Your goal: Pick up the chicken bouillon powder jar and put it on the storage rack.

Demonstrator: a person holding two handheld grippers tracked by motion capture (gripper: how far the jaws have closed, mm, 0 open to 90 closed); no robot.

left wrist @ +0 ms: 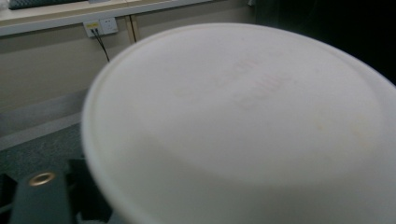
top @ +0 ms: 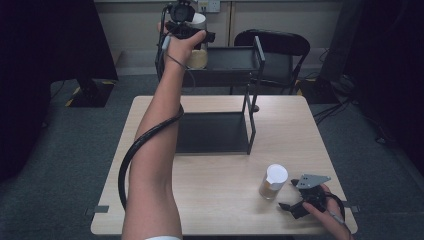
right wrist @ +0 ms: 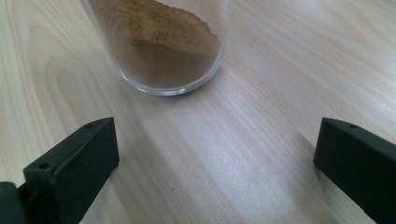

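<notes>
My left gripper (top: 192,31) reaches over the black shelf's (top: 235,57) top tier at its left end, jaws parted around the white-lidded jar (left wrist: 243,126) there, close to the rim. My right gripper (right wrist: 215,158) rests wide open and empty near the table's (top: 210,200) front edge, the powder jar (top: 273,181) standing just ahead, bare wood between.

Black hand-held gripper (top: 292,206), grey three-cornered plate (top: 312,180)

The light wooden worktop (top: 220,200) carries a black two-tier rack (top: 235,100) from its centre toward 12 o'clock. A white-lidded jar (top: 273,182) of brown powder stands at 4 o'clock. Another white-lidded jar (top: 197,52) sits on the rack's top shelf (top: 230,57), at its 9 o'clock end.
</notes>
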